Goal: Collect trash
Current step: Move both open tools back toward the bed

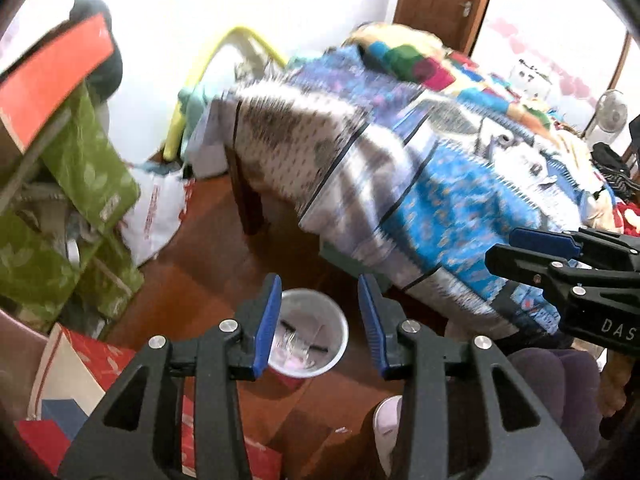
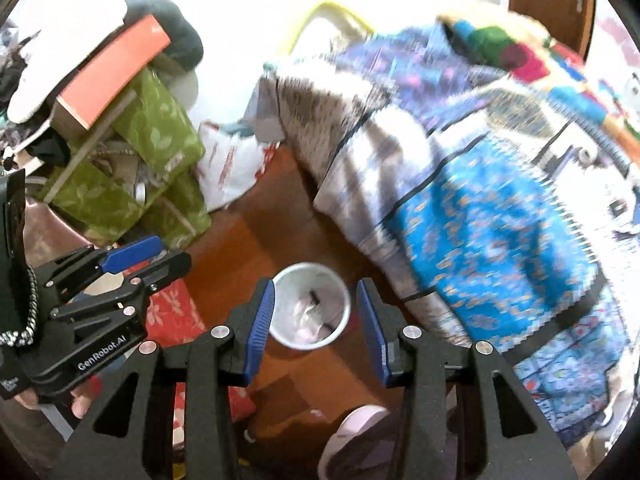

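Observation:
A small round trash bin [image 1: 308, 332] with a white liner stands on the wooden floor beside the bed; it holds clear plastic and pink scraps. It also shows in the right wrist view [image 2: 310, 306]. My left gripper [image 1: 318, 322] is open and empty, high above the bin. My right gripper [image 2: 316, 328] is open and empty too, also above the bin. The right gripper shows at the right edge of the left wrist view [image 1: 536, 256], and the left gripper at the left of the right wrist view [image 2: 132, 264].
A bed with a blue and white patterned blanket [image 1: 420, 168] fills the right. Green boxes [image 1: 80, 184] with an orange box [image 1: 52, 76] are stacked at left, a white plastic bag [image 1: 156, 212] beside them. Red printed bags [image 2: 168, 312] lie on the floor. A pink slipper [image 2: 352, 436] is below.

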A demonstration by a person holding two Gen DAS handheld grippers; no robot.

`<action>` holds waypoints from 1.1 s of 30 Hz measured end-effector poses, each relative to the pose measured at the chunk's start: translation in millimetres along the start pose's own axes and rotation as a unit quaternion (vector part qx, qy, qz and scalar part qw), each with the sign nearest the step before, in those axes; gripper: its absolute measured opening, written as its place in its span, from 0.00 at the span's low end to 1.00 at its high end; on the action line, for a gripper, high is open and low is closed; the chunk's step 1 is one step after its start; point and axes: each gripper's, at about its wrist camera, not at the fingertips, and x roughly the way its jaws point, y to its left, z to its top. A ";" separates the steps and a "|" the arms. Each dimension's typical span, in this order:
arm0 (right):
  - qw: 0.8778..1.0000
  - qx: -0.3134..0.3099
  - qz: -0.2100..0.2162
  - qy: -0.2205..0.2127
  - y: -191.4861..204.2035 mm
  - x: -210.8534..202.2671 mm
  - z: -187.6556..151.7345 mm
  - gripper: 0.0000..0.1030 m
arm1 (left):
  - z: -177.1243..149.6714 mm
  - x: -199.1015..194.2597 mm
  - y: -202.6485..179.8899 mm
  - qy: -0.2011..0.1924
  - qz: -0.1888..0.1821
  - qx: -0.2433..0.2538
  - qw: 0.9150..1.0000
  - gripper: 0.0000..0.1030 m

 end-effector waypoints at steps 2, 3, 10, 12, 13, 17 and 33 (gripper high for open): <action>1.000 -0.005 -0.011 -0.026 -3.3 -21.3 -1.4 0.38 | 5.8 -15.3 -11.3 -0.018 -0.006 0.007 1.000 0.38; 0.999 -0.008 -0.014 -0.036 -4.4 -29.1 -1.8 0.38 | 9.4 -24.4 -18.8 -0.030 -0.010 0.012 0.999 0.38; 0.995 -0.012 -0.033 -0.097 -19.3 -85.0 -6.7 0.38 | 27.6 -63.0 -63.1 -0.086 -0.028 0.050 0.995 0.39; 0.993 -0.008 -0.039 -0.113 -25.5 -99.2 -9.2 0.38 | 31.8 -70.2 -77.0 -0.097 -0.035 0.059 0.993 0.39; 0.992 -0.006 -0.041 -0.118 -27.9 -104.9 -10.8 0.38 | 33.4 -73.1 -83.5 -0.101 -0.038 0.063 0.992 0.39; 0.986 0.005 -0.066 -0.154 -48.4 -134.4 -17.3 0.38 | 43.5 -84.1 -113.6 -0.121 -0.063 0.073 0.988 0.39; 0.956 0.102 -0.167 -0.218 -168.4 -205.3 -40.5 0.40 | 81.1 -62.4 -239.6 -0.137 -0.116 0.152 0.972 0.41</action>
